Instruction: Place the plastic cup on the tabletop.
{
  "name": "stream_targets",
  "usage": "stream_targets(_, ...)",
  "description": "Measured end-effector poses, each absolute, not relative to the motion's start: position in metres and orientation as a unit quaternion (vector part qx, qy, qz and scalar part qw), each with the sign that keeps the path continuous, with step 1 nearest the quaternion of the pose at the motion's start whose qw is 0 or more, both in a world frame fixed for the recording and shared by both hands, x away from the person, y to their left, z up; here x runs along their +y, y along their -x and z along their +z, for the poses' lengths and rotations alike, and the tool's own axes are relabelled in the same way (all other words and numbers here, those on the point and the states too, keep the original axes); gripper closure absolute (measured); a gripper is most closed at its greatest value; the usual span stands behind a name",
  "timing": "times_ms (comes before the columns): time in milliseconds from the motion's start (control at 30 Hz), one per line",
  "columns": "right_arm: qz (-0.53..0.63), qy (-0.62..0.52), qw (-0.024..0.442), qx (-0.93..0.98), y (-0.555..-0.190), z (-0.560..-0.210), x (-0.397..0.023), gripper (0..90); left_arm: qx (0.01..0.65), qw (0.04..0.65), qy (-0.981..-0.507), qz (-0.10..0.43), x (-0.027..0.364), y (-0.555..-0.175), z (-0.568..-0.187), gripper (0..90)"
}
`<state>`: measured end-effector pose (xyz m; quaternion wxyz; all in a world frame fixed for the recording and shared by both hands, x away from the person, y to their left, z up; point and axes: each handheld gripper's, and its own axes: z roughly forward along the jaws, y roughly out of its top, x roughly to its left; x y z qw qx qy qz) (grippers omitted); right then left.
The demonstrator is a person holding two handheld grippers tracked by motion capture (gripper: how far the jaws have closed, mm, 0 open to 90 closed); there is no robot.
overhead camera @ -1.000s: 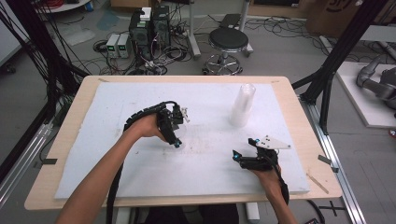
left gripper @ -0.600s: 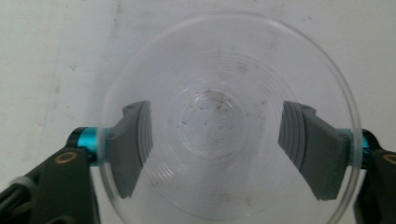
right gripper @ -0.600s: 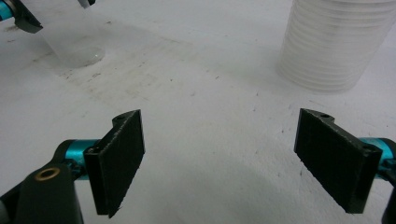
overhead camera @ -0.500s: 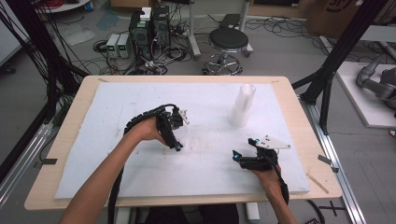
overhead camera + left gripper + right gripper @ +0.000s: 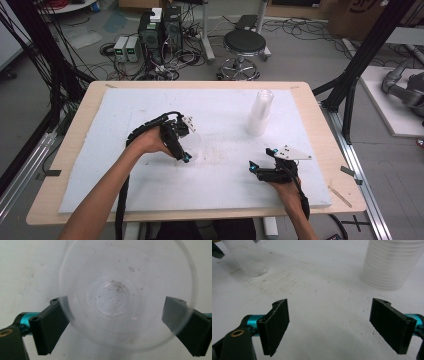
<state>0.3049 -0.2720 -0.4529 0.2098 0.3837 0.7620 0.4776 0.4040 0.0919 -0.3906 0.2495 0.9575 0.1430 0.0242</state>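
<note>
Clear ribbed plastic cup (image 5: 117,297) stands upright on the white foam-covered bench (image 5: 100,175), scuffed and dusty inside, between the left gripper's (image 5: 186,150) parted jaws. Stack of clear plastic cups (image 5: 260,114) stands well apart. Right gripper (image 5: 329,327) gapes empty.

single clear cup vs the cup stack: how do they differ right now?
The single cup stands between the left gripper's open jaws; the cup stack stands alone, farther back and to the right, with no gripper around it. The single cup is one thin, nearly see-through wall; the stack looks taller, milky and ringed with nested rims. Both are clear plastic, upright on the white board.
</note>
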Motion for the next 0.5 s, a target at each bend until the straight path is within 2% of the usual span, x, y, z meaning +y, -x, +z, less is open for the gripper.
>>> stream_targets(67, 0.480, -0.381, 0.207, 0.762, -0.304, -0.453, -0.272, 15.7, 0.144, 0.273, -0.951, 0.021, 0.100, -0.402, -0.385, 7.3)
stream_targets(300, 0.484, -0.378, 0.202, 0.763, -0.305, -0.453, -0.273, 15.7, 0.165, 0.297, -0.940, 0.031, 0.134, -0.387, -0.385, 7.3)
stream_targets(500, 0.486, -0.379, 0.203, 0.761, -0.305, -0.453, -0.274, 15.7, 0.212, 0.343, -0.913, 0.066, 0.181, -0.357, -0.396, 7.3)
